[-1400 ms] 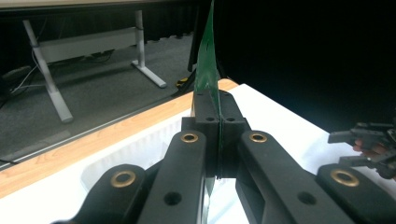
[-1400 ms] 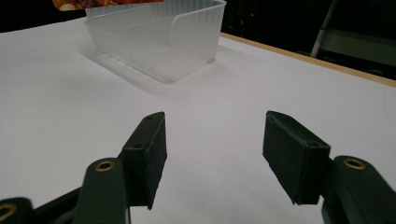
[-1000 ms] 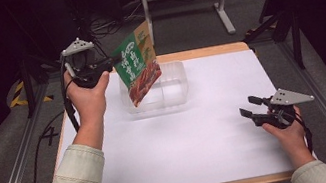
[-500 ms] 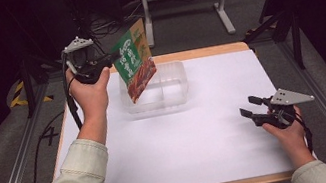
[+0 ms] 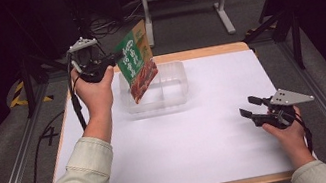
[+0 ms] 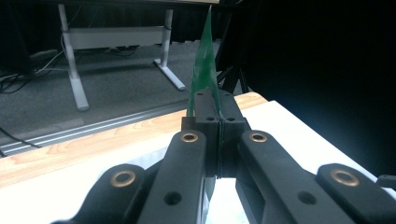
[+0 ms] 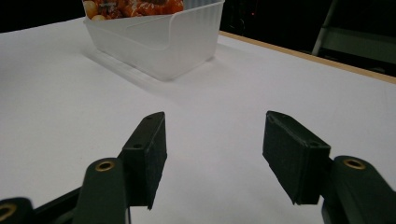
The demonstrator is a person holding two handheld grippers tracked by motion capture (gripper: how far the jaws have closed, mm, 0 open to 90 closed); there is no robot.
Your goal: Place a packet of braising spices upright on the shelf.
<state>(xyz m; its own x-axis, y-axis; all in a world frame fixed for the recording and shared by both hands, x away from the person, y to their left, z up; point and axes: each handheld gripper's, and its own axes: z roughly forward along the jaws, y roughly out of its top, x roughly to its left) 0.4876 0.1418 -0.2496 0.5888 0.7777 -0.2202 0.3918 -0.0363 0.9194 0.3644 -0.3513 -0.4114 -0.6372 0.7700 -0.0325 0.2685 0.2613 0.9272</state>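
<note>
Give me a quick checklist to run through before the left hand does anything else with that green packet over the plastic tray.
1. Grip: left gripper shut on the green packet edge: ok.
2. Packet clear of the table, hanging tilted: ok.
3. Packet's lower end over the clear plastic tray: ok.
4. Tray upright on the white table: ok.
5. Right gripper open, holding nothing, well away from the tray: ok.
6. Whether the packet touches the tray: cannot tell.

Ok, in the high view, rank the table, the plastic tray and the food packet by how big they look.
1. Table
2. Tray
3. Packet, though it is held up nearer the camera, so its place against the tray is unsure.
</note>
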